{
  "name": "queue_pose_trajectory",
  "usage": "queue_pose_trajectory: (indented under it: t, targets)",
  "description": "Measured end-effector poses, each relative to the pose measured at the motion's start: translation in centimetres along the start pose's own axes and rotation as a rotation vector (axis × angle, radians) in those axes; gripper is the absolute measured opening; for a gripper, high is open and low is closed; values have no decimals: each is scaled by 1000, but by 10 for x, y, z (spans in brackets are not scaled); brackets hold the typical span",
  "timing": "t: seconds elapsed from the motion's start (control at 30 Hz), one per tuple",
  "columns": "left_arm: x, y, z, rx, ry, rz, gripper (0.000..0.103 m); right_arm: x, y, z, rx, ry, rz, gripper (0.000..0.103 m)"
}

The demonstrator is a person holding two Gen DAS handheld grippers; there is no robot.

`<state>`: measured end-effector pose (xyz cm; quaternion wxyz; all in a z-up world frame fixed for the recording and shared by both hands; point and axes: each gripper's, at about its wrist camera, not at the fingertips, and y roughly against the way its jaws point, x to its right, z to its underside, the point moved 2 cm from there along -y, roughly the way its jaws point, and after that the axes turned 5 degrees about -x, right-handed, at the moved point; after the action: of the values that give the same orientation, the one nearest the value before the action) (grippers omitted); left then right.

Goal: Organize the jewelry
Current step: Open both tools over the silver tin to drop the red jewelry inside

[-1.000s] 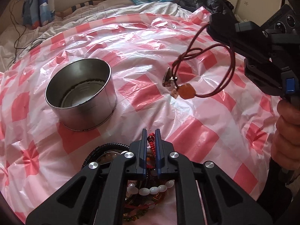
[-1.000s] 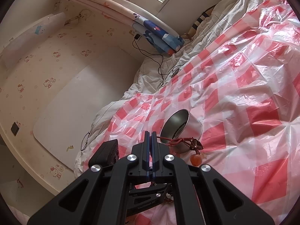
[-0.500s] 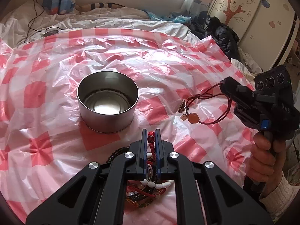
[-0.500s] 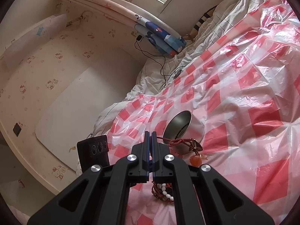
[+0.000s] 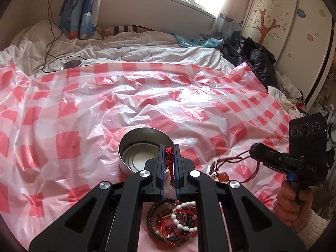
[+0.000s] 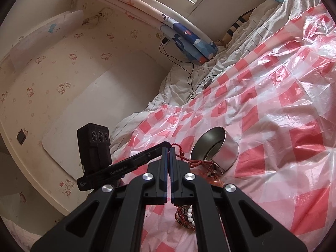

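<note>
My left gripper (image 5: 169, 154) is clamped on a red beaded strand (image 5: 169, 159), held up above the sheet; the strand hangs between the fingers — its lower end runs down to the jewelry pile (image 5: 175, 220) directly under the tool. Steel tin (image 5: 145, 153) sits just ahead of the fingertips, open side up. My right gripper (image 6: 168, 153) is closed on a dark red cord necklace (image 5: 235, 159); the cord loops out from its tip, and the orange pendant (image 5: 223, 176) rests on the checked plastic sheet (image 5: 84, 115) — to the right of the left tool, near the tin. From the right wrist view the tin lies just beyond the fingertips, slightly right.
</note>
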<state>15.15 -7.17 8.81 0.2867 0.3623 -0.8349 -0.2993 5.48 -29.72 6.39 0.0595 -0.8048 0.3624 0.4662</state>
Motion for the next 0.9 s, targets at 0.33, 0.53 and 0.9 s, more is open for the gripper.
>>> queue_pose_trajectory:
  t: [0.33, 0.53, 0.9]
  targets:
    - [-26, -51, -21, -16, 55, -33, 7, 11, -23, -34, 3, -32, -25, 3]
    - [-35, -100, -11, -162, 32, -124, 9, 15, -48, -48, -29, -21, -13, 3]
    - [-56, -11, 8, 28, 135, -176, 62, 27, -106, -52, -127, -46, -11, 3]
